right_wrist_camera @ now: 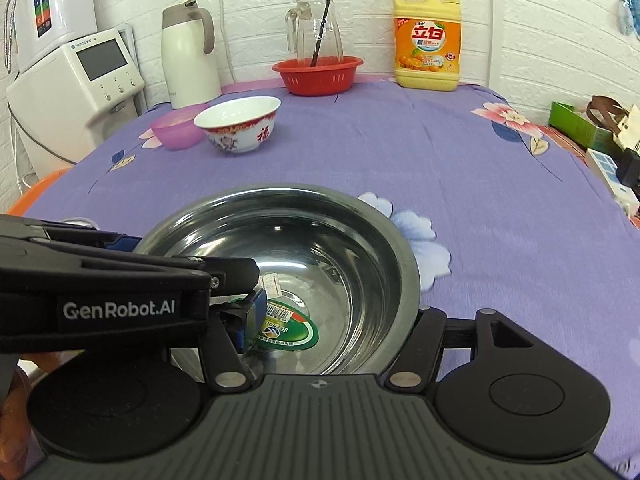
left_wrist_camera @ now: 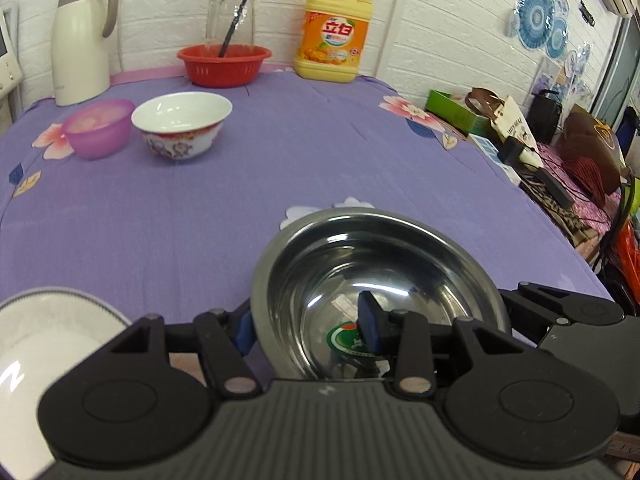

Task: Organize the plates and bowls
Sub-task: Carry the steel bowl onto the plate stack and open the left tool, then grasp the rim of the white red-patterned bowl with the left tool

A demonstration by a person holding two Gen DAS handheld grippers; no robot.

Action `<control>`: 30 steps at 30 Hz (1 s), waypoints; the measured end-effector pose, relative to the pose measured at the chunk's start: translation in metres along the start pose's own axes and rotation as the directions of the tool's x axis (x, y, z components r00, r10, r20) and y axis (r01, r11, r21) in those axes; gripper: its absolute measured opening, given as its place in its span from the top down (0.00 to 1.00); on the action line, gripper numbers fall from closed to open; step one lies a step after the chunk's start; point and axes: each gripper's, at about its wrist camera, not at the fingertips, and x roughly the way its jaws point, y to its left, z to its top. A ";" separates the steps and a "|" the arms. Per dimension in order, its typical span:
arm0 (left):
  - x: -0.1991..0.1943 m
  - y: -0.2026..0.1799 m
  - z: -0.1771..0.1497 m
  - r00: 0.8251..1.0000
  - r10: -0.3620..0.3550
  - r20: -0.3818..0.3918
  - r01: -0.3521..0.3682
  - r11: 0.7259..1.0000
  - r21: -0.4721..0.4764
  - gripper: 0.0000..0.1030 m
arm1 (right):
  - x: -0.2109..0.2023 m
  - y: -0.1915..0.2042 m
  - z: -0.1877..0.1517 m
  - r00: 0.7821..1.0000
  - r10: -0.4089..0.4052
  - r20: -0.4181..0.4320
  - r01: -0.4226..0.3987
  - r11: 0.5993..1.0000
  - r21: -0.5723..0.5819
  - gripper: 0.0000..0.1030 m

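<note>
A steel bowl (left_wrist_camera: 380, 276) (right_wrist_camera: 288, 256) with a green sticker inside sits low at the near side of the purple tablecloth (left_wrist_camera: 280, 152). My left gripper (left_wrist_camera: 308, 324) is shut on the bowl's left wall, one finger inside and one outside. My right gripper (right_wrist_camera: 334, 328) is open, one finger inside the bowl and the other just outside its right rim, not pressing. A white ceramic bowl (left_wrist_camera: 182, 124) (right_wrist_camera: 238, 122) with red decoration stands far left next to a purple plastic bowl (left_wrist_camera: 98, 128) (right_wrist_camera: 176, 128). A white dish (left_wrist_camera: 40, 340) shows at the lower left of the left wrist view.
Along the back wall stand a white thermos jug (left_wrist_camera: 80, 40), a red basket (left_wrist_camera: 224, 64) in front of a glass jug (left_wrist_camera: 232, 12), and a yellow detergent bottle (left_wrist_camera: 332, 32). Boxes and bags (left_wrist_camera: 520, 128) crowd the right edge. A white appliance (right_wrist_camera: 76, 80) stands beyond the table's left side.
</note>
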 end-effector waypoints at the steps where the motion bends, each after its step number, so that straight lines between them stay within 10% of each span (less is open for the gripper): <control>1: -0.002 -0.001 -0.003 1.000 0.000 -0.003 0.000 1.000 0.001 0.63 | -0.003 0.001 -0.003 1.000 0.004 -0.003 -0.004 1.000 0.000 0.03; 12: 0.006 0.001 -0.008 1.000 0.019 -0.019 -0.019 1.000 0.004 0.51 | -0.005 0.002 -0.015 0.999 0.047 -0.003 -0.047 0.999 0.017 0.00; 15: 0.004 0.005 -0.002 0.999 0.034 0.005 -0.034 0.999 -0.003 0.34 | -0.009 -0.002 -0.013 0.999 0.045 0.005 -0.045 0.998 0.036 0.00; 30: -0.032 0.062 0.044 0.982 0.151 0.115 -0.142 0.987 -0.081 0.29 | -0.029 -0.027 0.025 0.995 0.027 0.097 -0.027 1.000 0.007 0.00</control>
